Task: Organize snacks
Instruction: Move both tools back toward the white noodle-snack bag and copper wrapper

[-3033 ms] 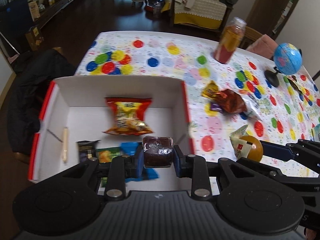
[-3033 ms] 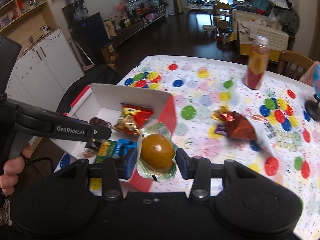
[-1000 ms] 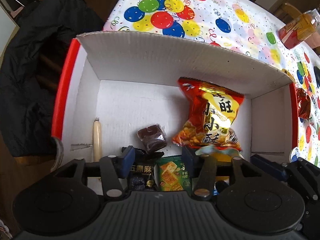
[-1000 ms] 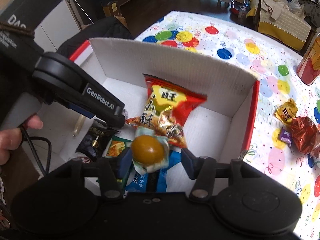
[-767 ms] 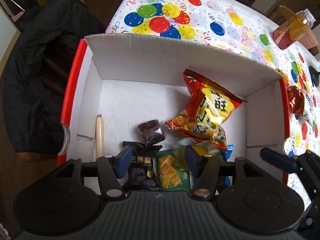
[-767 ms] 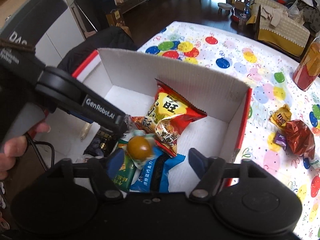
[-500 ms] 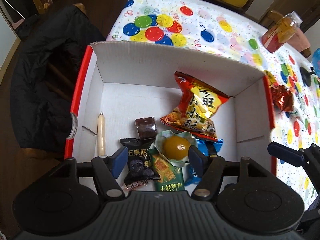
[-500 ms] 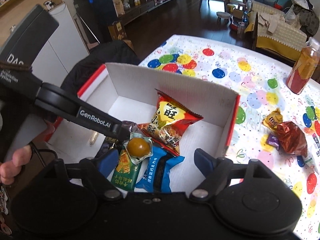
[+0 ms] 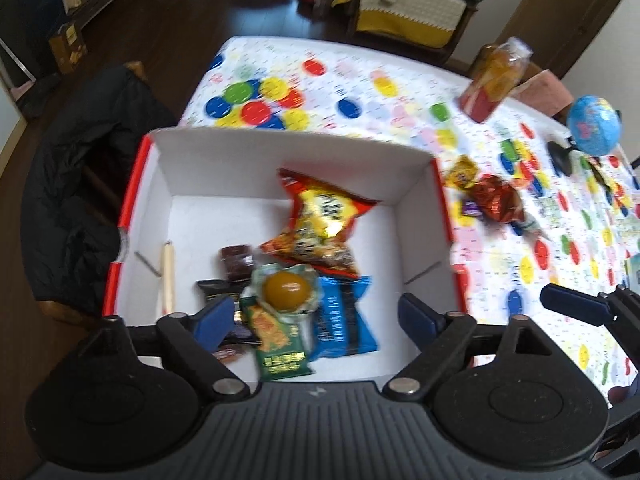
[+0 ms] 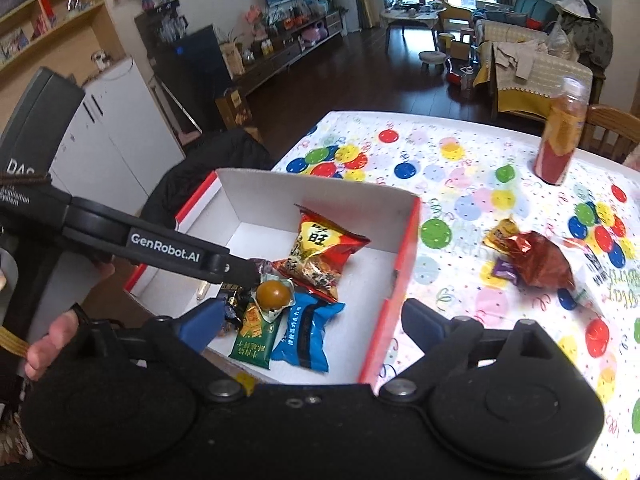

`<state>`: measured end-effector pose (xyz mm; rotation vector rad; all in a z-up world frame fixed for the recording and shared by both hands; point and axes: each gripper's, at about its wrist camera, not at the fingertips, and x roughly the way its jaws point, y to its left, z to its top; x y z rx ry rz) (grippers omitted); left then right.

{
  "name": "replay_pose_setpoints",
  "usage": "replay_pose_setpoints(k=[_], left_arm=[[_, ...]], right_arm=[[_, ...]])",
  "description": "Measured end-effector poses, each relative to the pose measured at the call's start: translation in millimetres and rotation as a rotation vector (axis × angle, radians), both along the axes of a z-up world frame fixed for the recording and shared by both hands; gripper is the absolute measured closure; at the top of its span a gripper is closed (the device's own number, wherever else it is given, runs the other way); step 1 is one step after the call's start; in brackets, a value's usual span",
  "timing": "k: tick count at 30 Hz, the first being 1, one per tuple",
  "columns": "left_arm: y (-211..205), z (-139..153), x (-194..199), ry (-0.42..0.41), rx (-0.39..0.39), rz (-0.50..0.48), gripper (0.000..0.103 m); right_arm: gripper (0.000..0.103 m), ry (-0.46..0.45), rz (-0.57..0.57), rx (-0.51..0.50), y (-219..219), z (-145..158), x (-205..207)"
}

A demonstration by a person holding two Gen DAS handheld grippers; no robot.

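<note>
- Left wrist view: your left gripper [image 9: 316, 314] and right gripper [image 10: 310, 326] have just spread wide, both empty.
- Snacks lie in the box [image 9: 288, 168]; loose wrappers [image 9: 494, 198] remain on the table.
- Reaching across low, you might catch the box wall.

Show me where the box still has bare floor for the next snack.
Bare floor in the box: the far left part, between the back wall, the left wall and the red bag, and the right side beside the blue pack. Crowded: the near middle, around the egg, green pack and brown cake.
</note>
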<state>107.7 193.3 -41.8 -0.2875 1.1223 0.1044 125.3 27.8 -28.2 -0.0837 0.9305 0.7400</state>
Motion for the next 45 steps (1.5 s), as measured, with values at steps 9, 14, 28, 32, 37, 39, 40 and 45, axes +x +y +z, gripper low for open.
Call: replay_pose_setpoints(k=[9, 14, 28, 32, 37, 39, 40, 45], left_arm=[[-57.6, 17.5, 3.1, -0.090, 0.020, -0.029, 0.003], [-93.8, 24.6, 11.9, -0.136, 0.042, -0.031, 0.003], [-188.7, 20.9, 71.3, -0.152, 0.095, -0.040, 0.003], [-210.7, 13.2, 92.8, -0.144, 0.121, -0.042, 0.003], [-229.1, -1.3, 121.2, -0.121, 0.156, -0.033, 0.003], [-233.8, -7.5, 132.8, -0.110, 0.167, -0.029, 0.003], [-235.5, -10.6, 138.3, -0.104, 0.171, -0.026, 0.003], [-239.2, -29.3, 166.5, -0.057, 0.178, -0.008, 0.004]], right_arm=[[0.000, -0.039, -0.057, 0.022, -61.0, 7.5, -0.9], [0.000, -0.067, -0.100, 0.058, -104.0, 5.8, 10.1], [0.002, -0.155, -0.137, -0.030, -194.3, -0.2, 68.7], [0.002, -0.134, -0.135, -0.063, -214.4, -9.6, 94.5], [0.004, -0.114, -0.111, -0.089, -227.2, -26.3, 124.1], [0.006, -0.108, -0.099, -0.097, -229.0, -33.3, 134.9], [0.007, -0.103, -0.091, -0.099, -229.5, -36.9, 139.3], [0.009, -0.067, -0.067, -0.117, -228.0, -57.4, 164.1]])
